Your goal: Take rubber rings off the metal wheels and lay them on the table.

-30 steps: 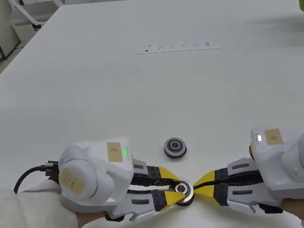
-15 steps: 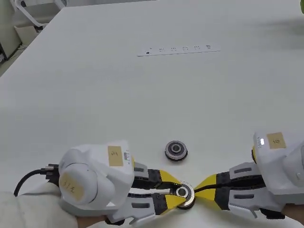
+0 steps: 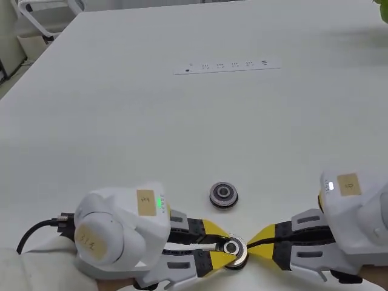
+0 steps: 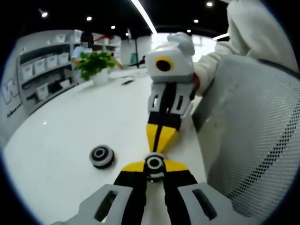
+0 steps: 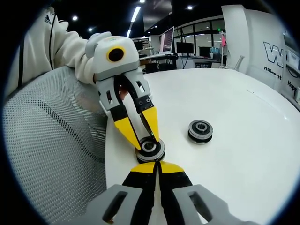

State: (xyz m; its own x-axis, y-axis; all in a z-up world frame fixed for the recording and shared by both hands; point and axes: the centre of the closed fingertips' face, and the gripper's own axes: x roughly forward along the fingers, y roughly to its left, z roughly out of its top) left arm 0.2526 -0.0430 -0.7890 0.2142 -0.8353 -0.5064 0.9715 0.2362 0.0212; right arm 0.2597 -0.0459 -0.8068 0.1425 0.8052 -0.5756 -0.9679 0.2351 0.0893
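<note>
Two small round metal wheels lie flat on the white table (image 3: 182,121), each with a dark rubber ring (image 3: 212,195) around its rim. The far wheel (image 3: 224,194) lies alone. The near wheel (image 3: 231,247) sits near the table's edge, clasped between the left gripper's (image 5: 149,143) yellow tips, with the right gripper's (image 5: 159,165) closed tips touching its rim.

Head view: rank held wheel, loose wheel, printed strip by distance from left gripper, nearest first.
1. Held wheel: between the left gripper's jaws, at the near table edge.
2. Loose wheel: just beyond the held one, lying flat.
3. Printed strip: far across the table.
</note>
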